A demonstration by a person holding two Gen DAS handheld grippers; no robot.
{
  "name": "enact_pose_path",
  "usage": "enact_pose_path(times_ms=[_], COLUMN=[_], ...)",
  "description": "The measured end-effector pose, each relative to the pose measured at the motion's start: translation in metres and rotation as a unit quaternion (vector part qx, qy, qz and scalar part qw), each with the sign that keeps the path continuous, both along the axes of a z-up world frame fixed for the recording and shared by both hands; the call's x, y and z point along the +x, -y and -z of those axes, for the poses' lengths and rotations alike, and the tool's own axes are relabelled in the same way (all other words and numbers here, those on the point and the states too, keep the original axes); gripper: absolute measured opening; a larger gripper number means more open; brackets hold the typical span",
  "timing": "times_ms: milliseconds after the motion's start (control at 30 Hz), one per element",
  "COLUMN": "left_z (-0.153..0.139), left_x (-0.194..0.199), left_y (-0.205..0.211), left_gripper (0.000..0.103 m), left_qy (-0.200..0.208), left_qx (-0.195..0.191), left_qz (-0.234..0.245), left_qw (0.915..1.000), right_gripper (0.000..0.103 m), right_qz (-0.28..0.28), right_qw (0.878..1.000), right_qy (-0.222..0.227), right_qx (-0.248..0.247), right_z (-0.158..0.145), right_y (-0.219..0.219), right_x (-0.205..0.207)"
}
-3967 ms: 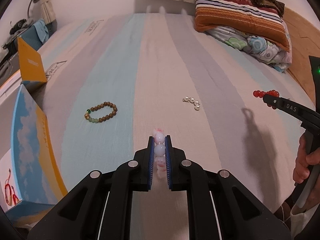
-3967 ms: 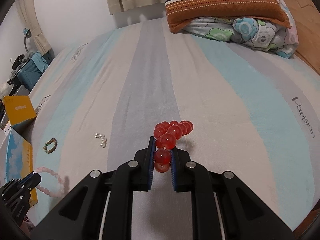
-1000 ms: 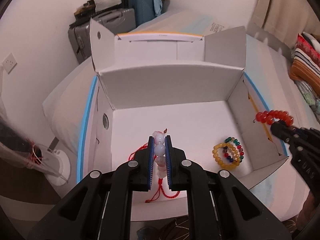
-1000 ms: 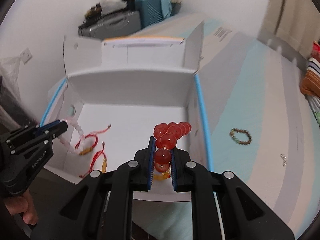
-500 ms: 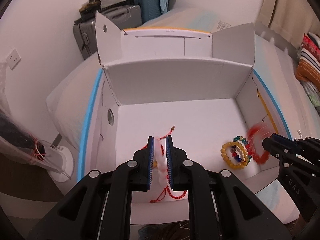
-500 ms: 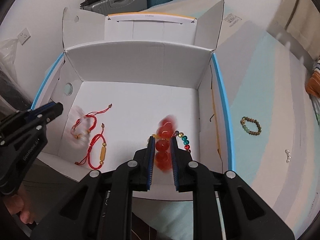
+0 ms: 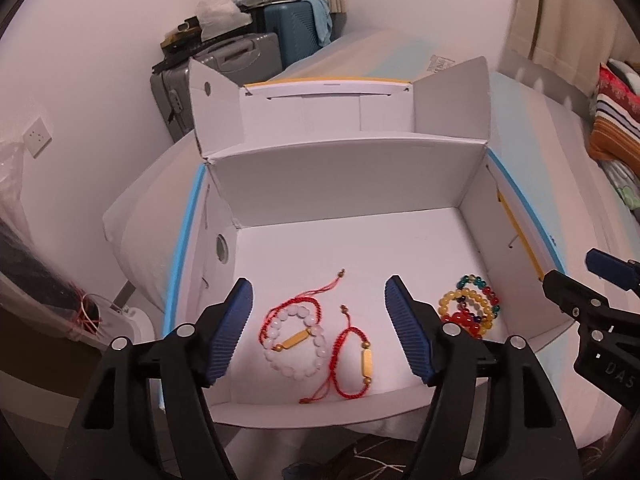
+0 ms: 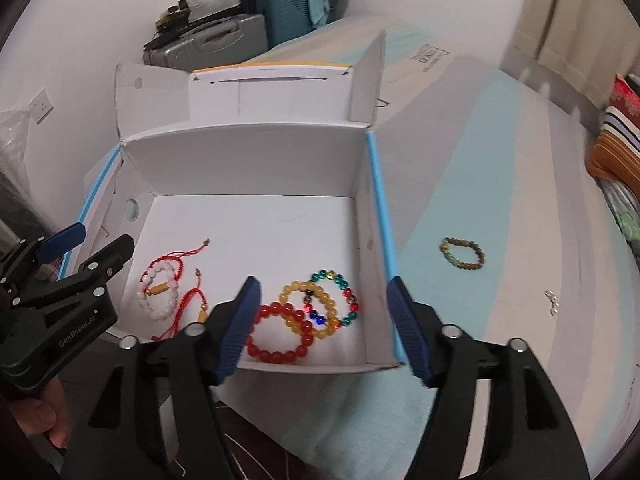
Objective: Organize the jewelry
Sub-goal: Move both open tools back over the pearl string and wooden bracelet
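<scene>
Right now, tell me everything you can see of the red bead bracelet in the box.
The red bead bracelet is a closed ring of round, glossy, translucent red beads, glass or resin by the look. It lies flat on the white box floor, near the front wall, right of centre. Its right side overlaps the yellow bead bracelet. No gripper touches it; the right gripper hangs open above it.

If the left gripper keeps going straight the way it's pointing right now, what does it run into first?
Most likely the pale pink bead bracelet on the floor of the white box. The left gripper is open above it, with the bracelet lying between its fingers; depth is hard to judge in this fisheye view.
</scene>
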State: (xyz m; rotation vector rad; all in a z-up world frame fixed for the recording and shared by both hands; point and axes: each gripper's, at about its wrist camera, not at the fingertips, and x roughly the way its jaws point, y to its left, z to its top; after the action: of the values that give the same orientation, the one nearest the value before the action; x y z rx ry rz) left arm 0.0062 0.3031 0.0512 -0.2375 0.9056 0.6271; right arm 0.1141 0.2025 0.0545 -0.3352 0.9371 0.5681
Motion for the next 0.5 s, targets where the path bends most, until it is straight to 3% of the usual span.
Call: enact_pose_path(times_ms=[500], left_z=[-0.007], left_x=[0.025], left_y=[0.061], left_gripper=[0.097], left_qy=[0.010], left_qx=[0.023], left_qz=[0.061], left_qw=[0.9978], right_gripper=[0.092], right_qz=[0.084], right_qw=[0.996], right_qy=[-0.005], right_qx=[0.037], right_z=[-0.003], right_y=[0.079], right_x=[0.023])
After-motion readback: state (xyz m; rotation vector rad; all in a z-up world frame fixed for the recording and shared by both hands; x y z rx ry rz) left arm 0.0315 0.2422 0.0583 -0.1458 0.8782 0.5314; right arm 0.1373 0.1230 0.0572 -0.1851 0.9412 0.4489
